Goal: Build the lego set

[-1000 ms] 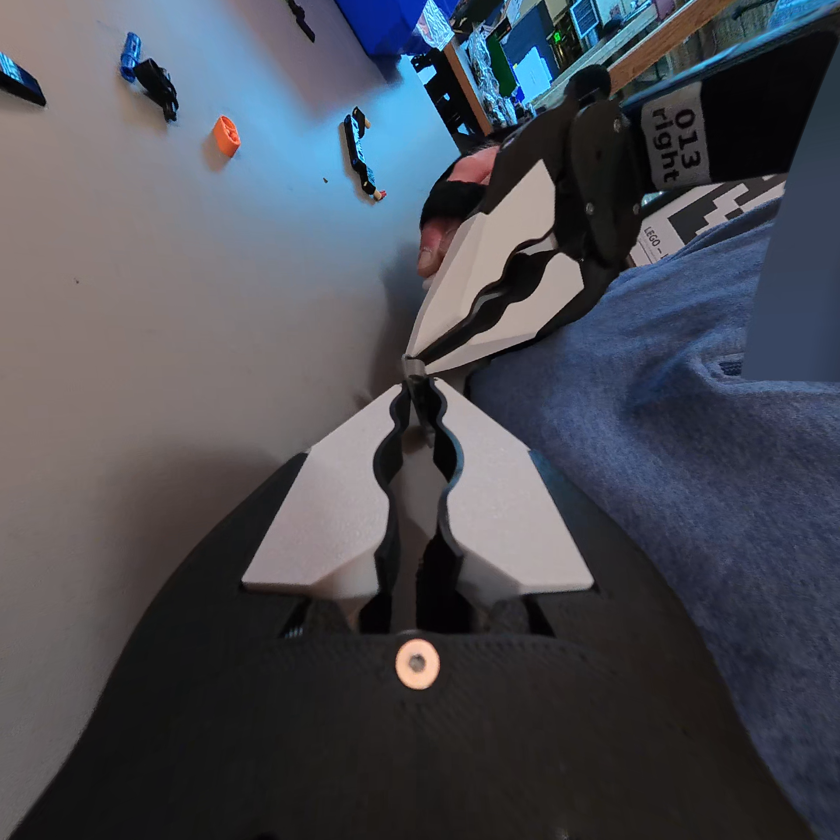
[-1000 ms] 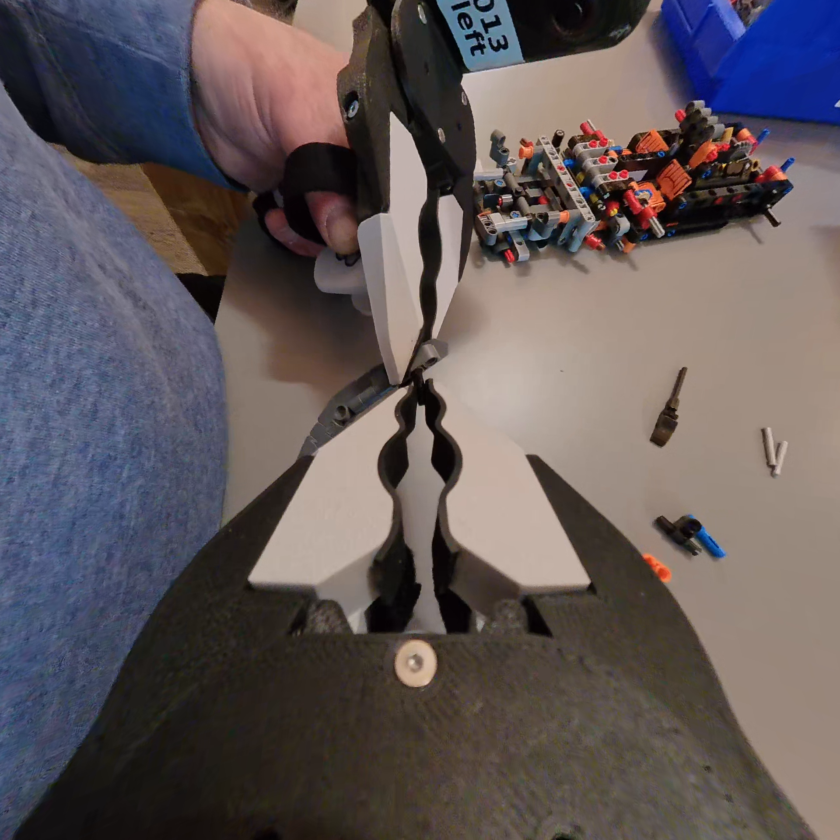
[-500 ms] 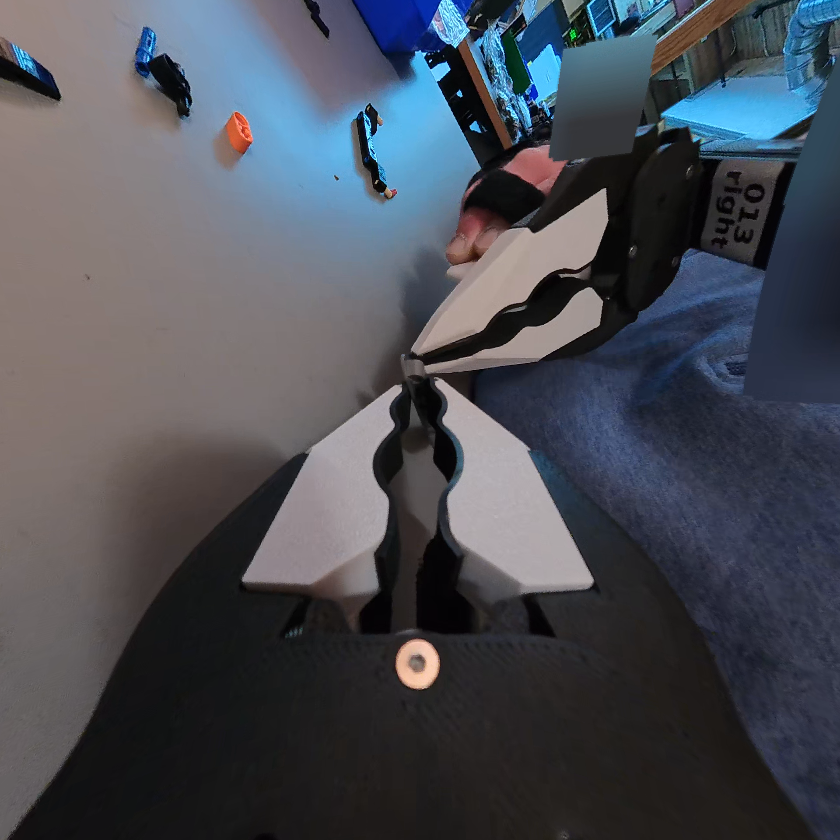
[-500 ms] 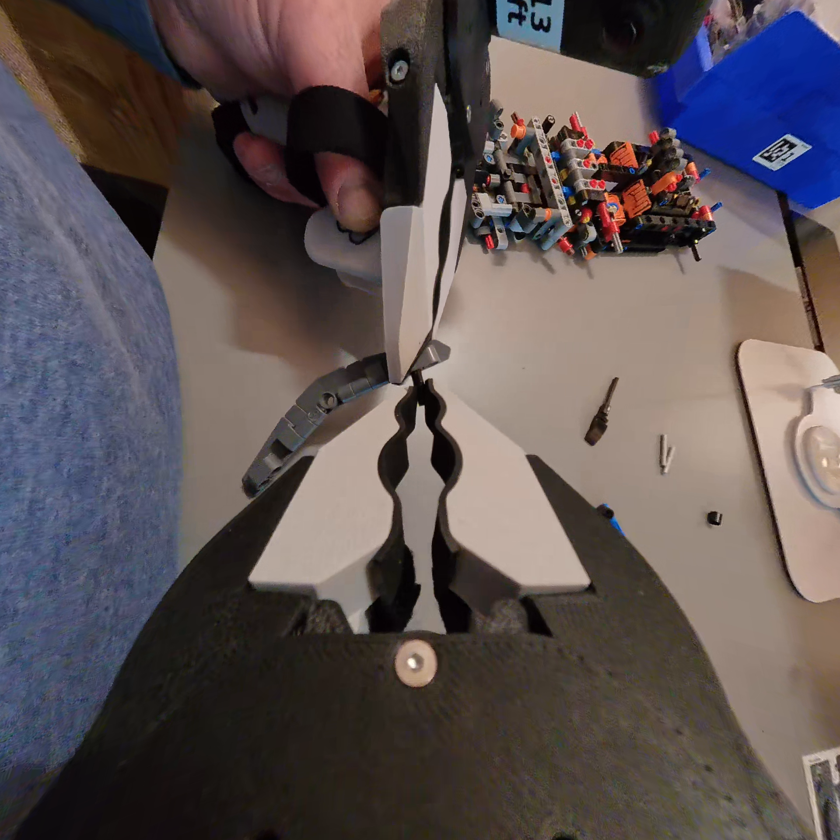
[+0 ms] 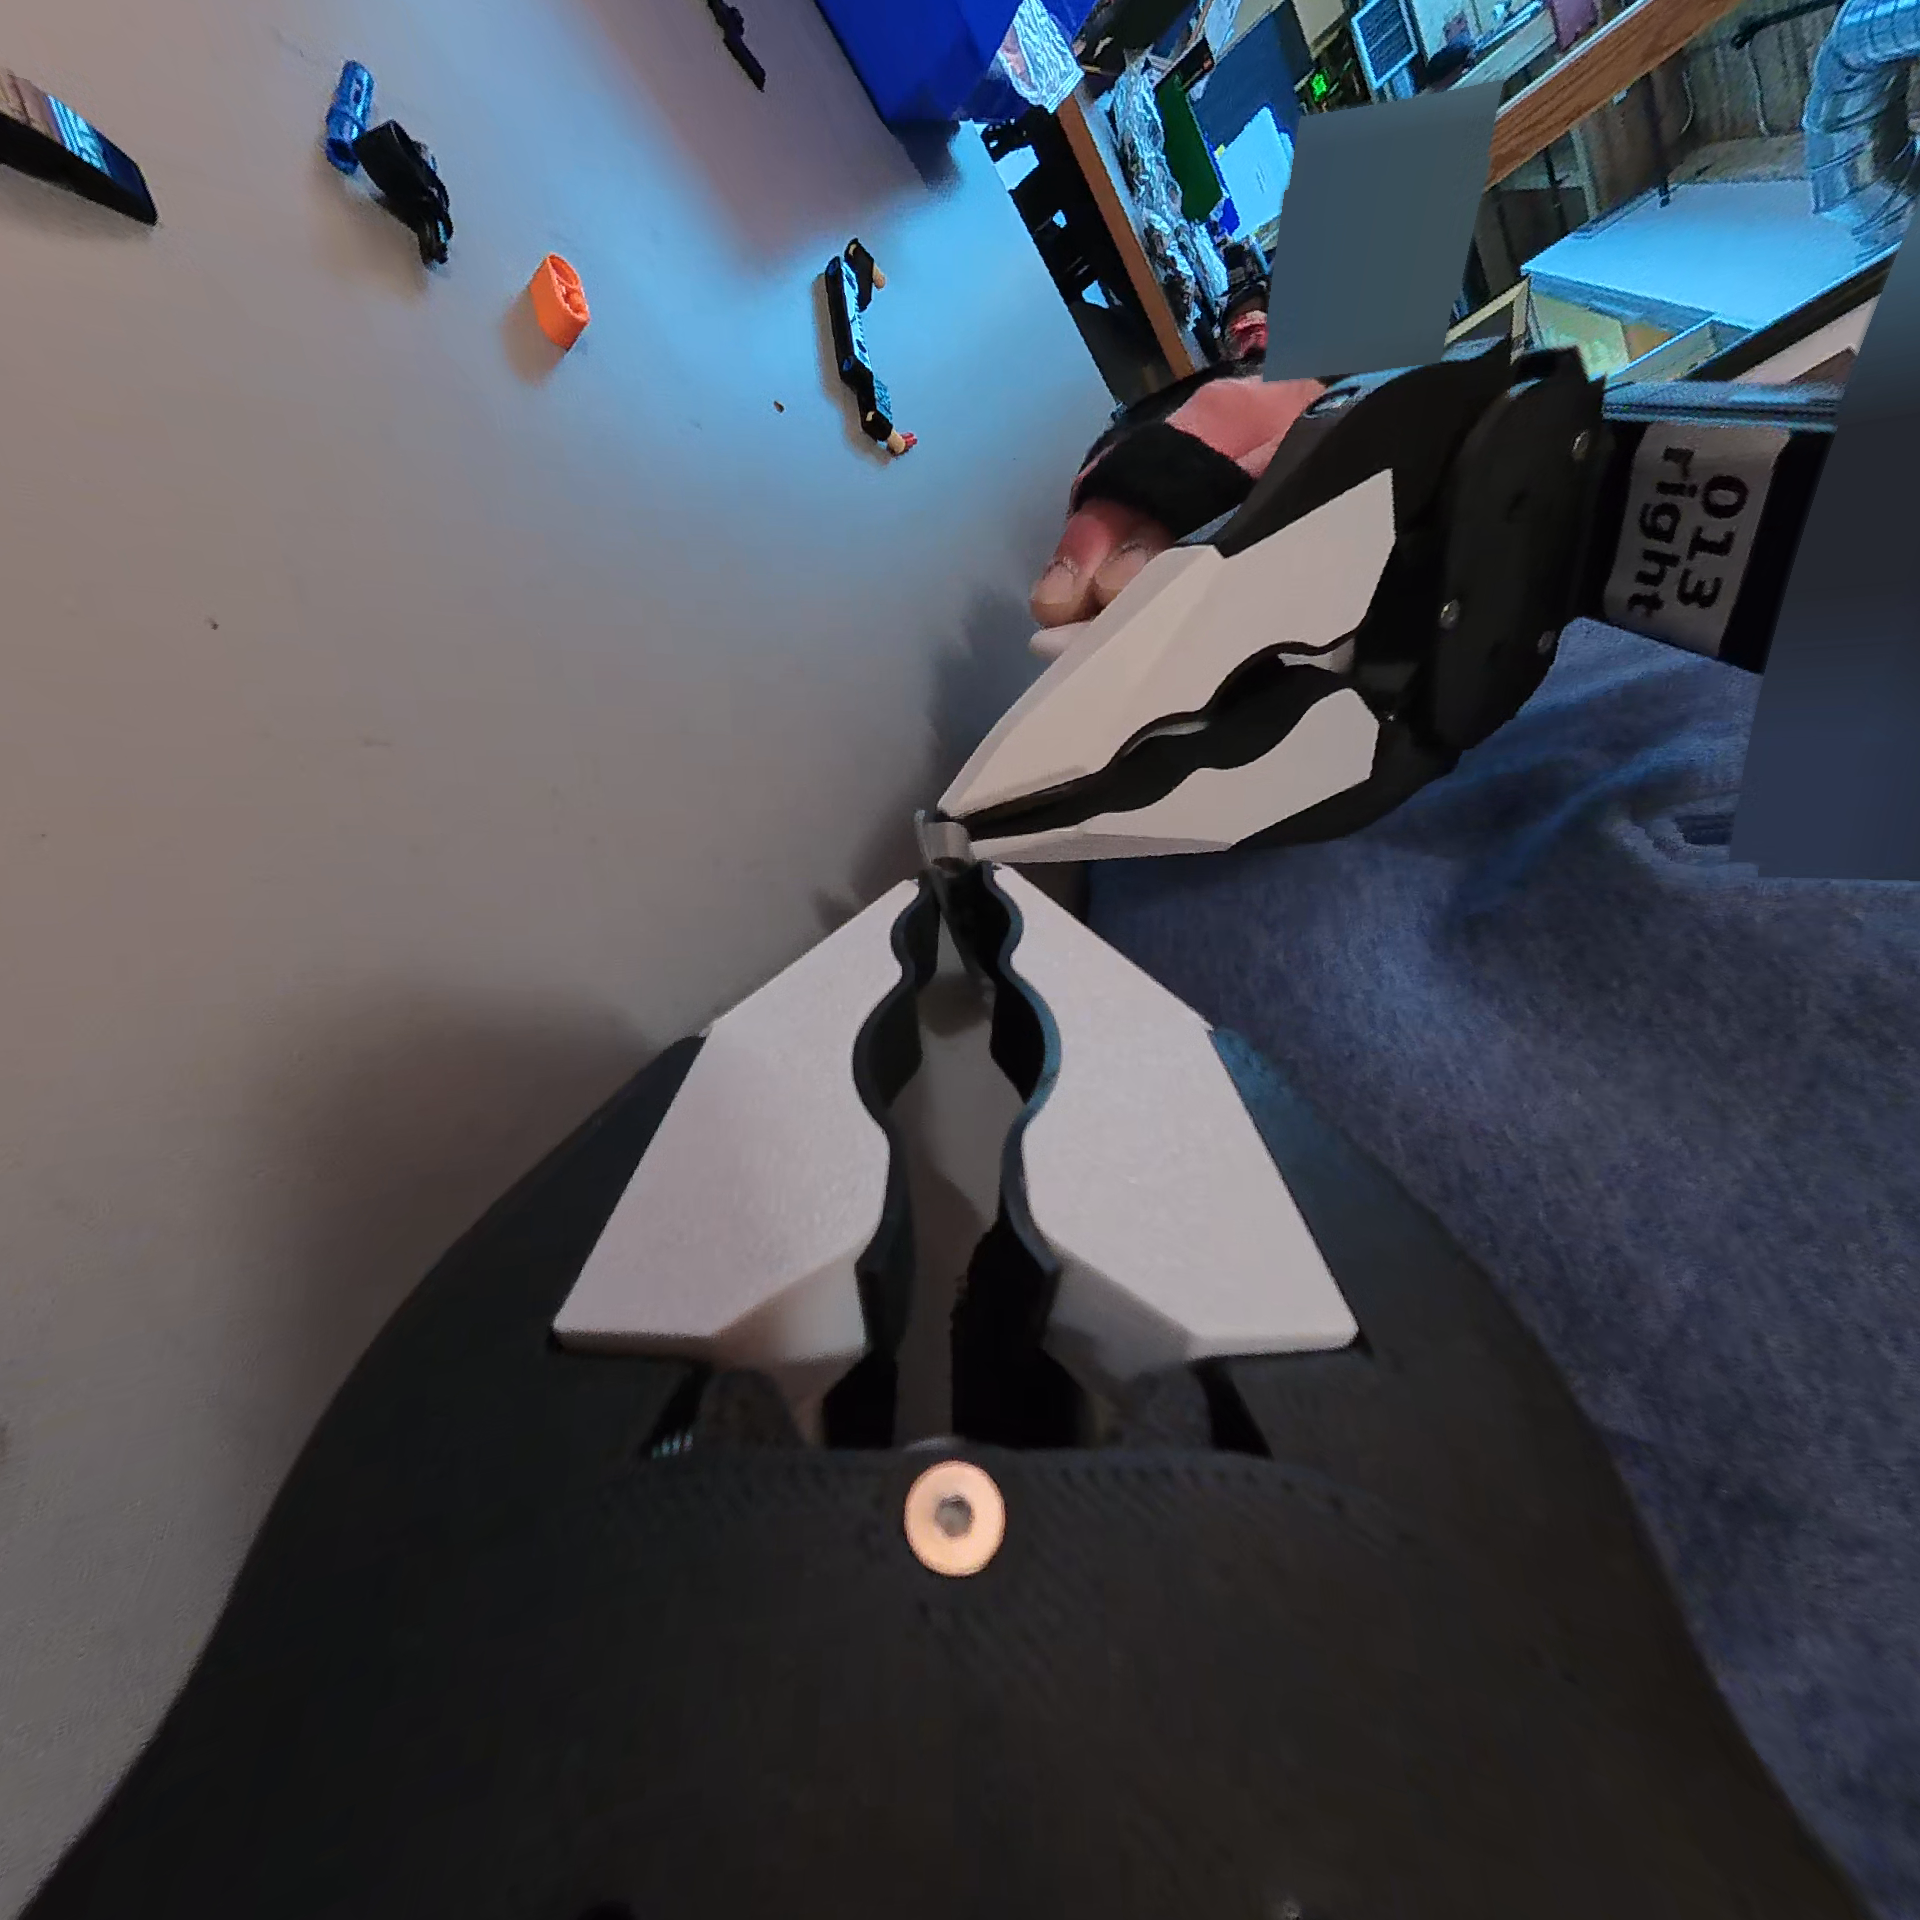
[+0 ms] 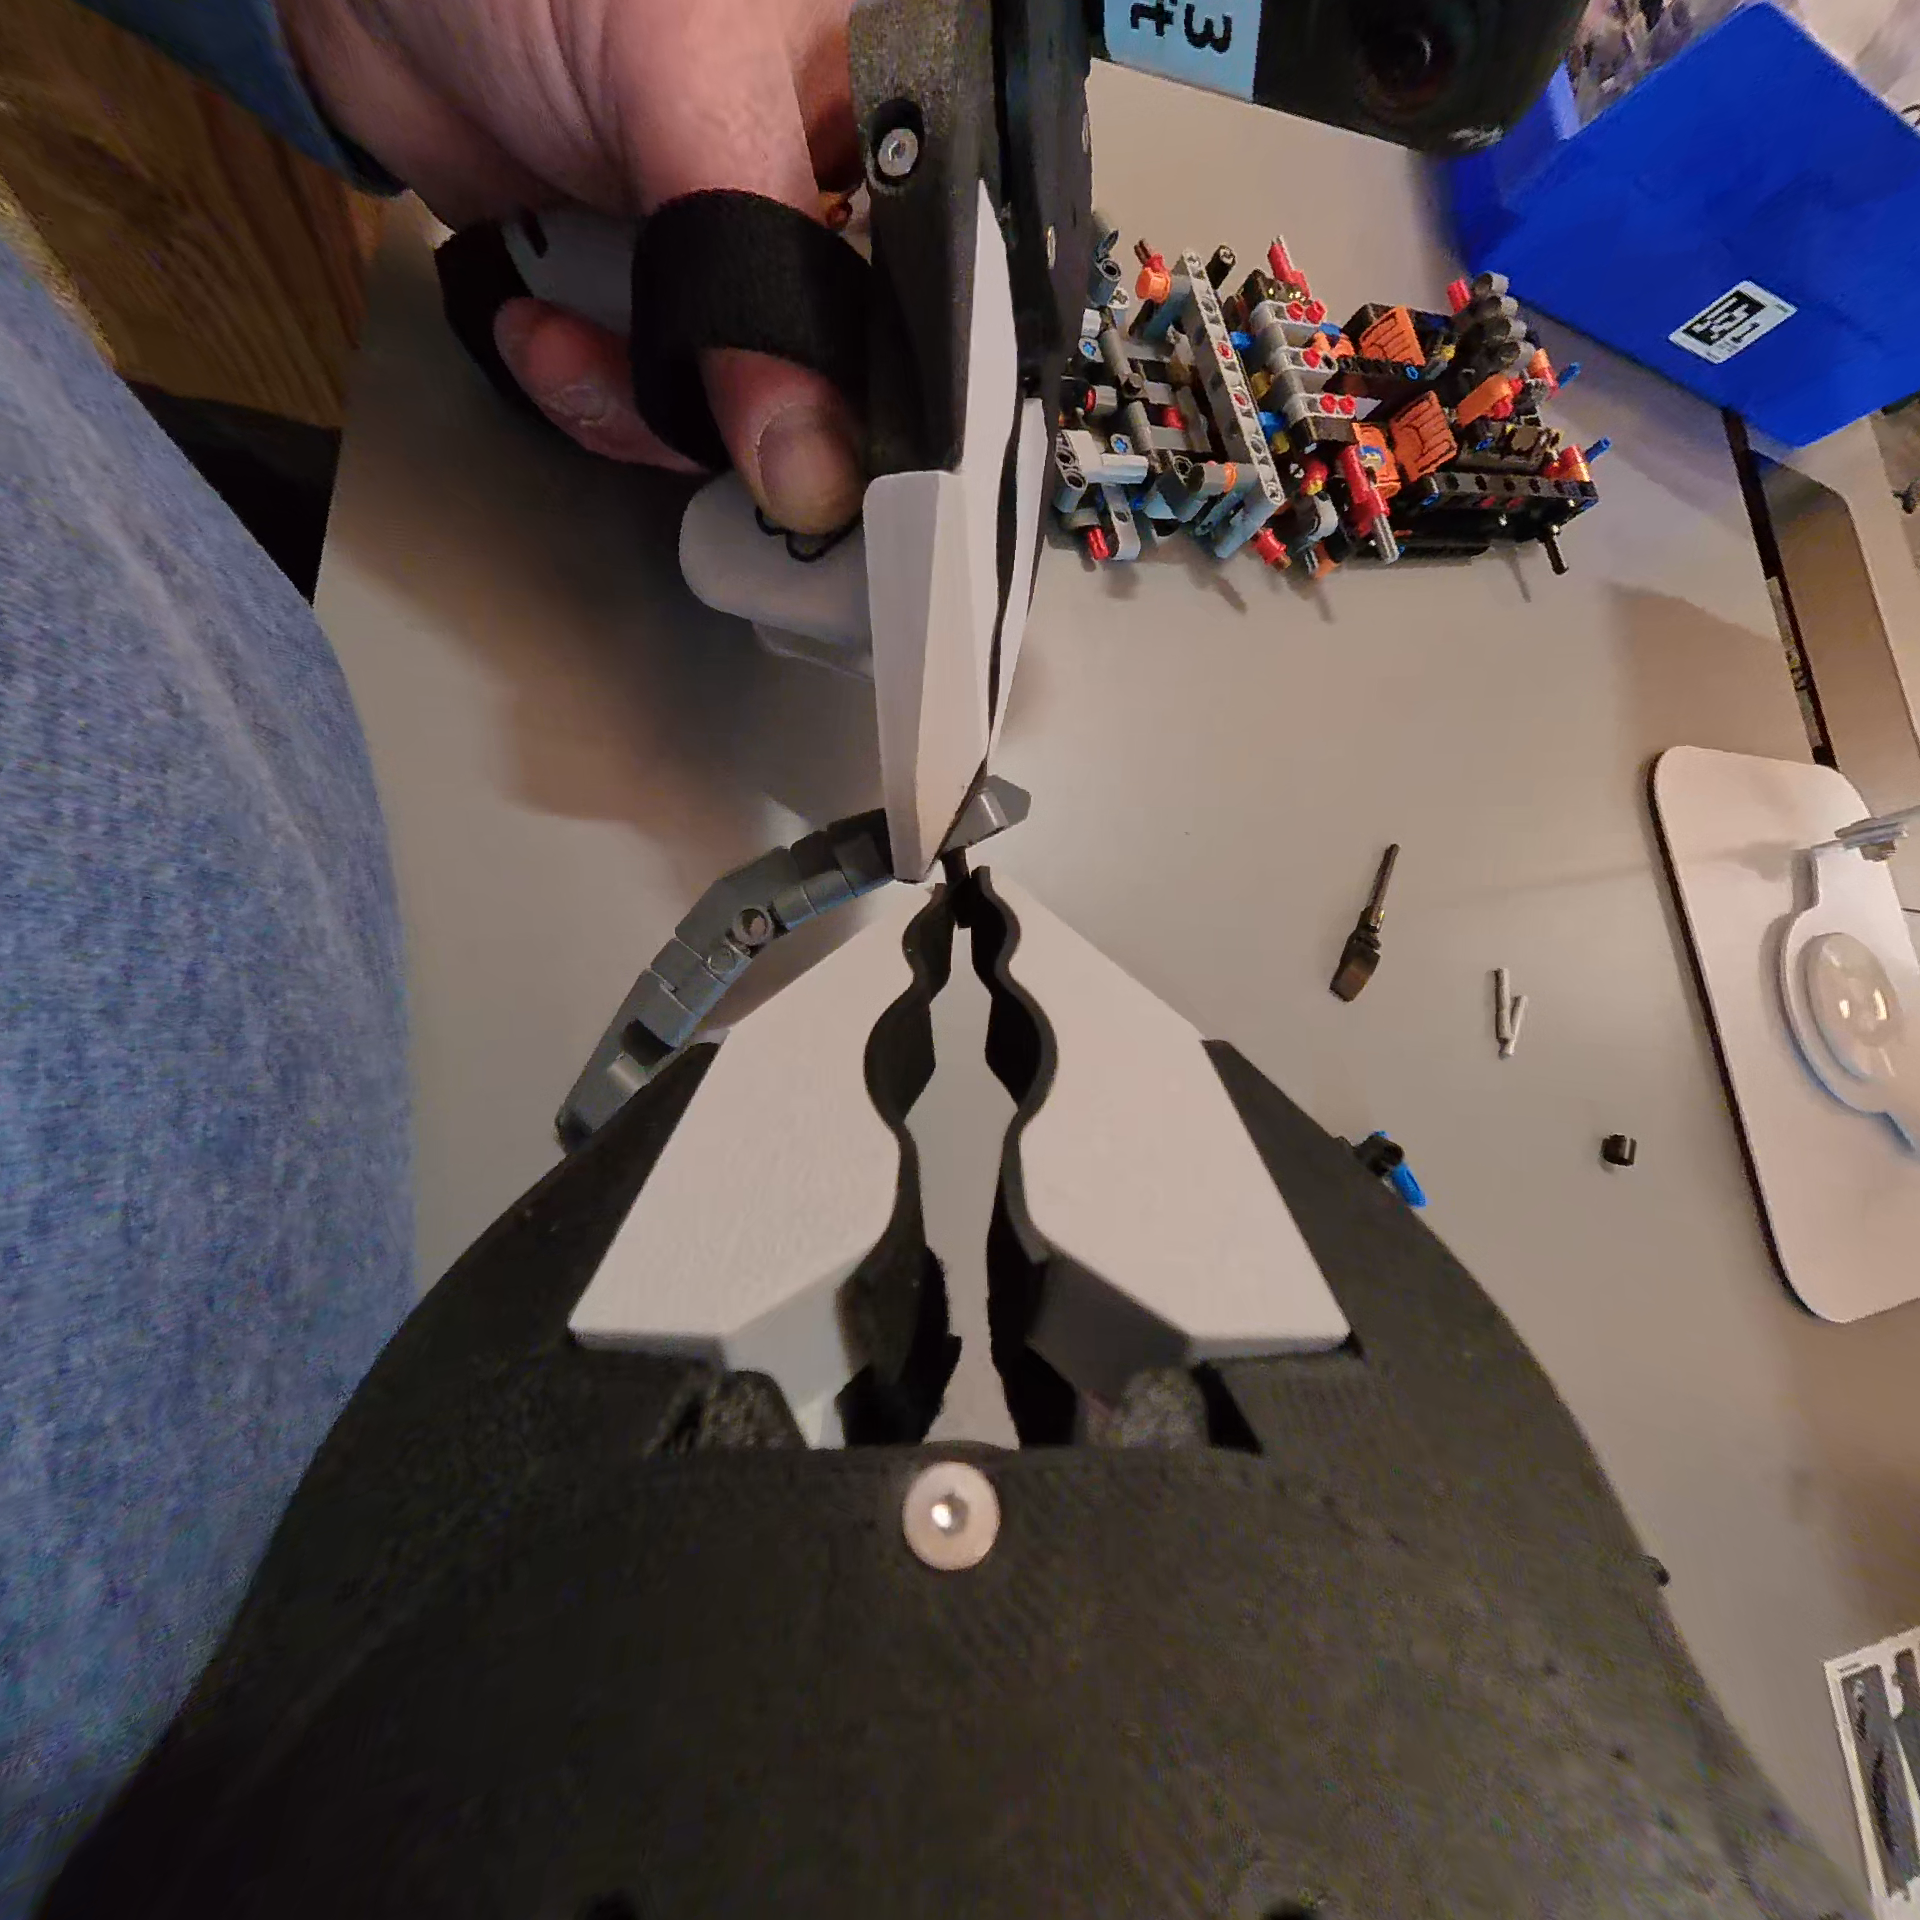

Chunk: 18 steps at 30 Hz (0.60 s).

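My left gripper (image 5: 956, 899) is shut on one end of a curved grey link piece (image 6: 727, 935), which hangs off to the side over the table edge. In the right wrist view it comes down from above (image 6: 935, 847). My right gripper (image 6: 961, 888) is shut on a small black pin (image 6: 958, 864), held against the gripped end of the grey piece. The two grippers meet tip to tip; the right one also shows in the left wrist view (image 5: 961, 823). The part-built lego model (image 6: 1299, 416), grey, black, orange and red, lies on the table beyond.
A blue bin (image 6: 1683, 208) stands behind the model. Loose parts lie on the grey table: a black axle piece (image 6: 1366, 930), two grey pins (image 6: 1507, 1008), an orange piece (image 5: 561, 301), a black beam (image 5: 862, 343). A white board (image 6: 1745, 1039) lies at the right. Blue cloth (image 6: 156, 935) fills the near side. Both grippers' tips are close together, under 4 cm apart. Both grippers' tips are roughly 20 centimeters from the part-built lego model (image 6: 1299, 416).
Both grippers stayed shut and tip to tip. The right gripper has swung to a flatter angle in the left wrist view, and more of the grey piece's curve shows in the right wrist view.
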{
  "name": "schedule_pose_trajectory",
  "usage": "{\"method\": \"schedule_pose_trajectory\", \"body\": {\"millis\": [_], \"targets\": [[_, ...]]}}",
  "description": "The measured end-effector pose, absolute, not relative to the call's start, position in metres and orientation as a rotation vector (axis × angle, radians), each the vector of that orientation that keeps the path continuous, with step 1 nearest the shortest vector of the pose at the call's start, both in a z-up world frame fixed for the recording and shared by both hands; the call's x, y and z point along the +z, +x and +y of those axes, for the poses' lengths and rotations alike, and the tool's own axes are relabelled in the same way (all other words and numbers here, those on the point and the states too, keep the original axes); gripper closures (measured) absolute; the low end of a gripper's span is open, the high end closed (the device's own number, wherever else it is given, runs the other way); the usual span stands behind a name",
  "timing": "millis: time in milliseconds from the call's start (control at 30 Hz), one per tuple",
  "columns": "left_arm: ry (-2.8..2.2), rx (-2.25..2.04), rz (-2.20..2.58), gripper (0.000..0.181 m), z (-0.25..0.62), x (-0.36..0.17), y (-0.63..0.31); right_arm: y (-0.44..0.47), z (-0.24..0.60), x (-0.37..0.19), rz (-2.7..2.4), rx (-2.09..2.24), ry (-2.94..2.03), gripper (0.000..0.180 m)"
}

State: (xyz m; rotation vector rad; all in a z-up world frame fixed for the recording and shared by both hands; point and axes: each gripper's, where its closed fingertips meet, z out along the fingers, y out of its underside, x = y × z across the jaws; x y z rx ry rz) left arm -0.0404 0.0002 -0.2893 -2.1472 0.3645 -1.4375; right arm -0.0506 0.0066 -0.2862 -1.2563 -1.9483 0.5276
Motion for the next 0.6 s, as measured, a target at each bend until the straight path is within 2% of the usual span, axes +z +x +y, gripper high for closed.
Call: {"method": "schedule_pose_trajectory", "body": {"millis": [600], "targets": [[-2.192, -1.438, 0.381, 0.176, -0.0006, -0.2945, -0.0399, -0.0507, 0.0053, -0.2919, -1.955, 0.535, -1.247, 0.180]]}}
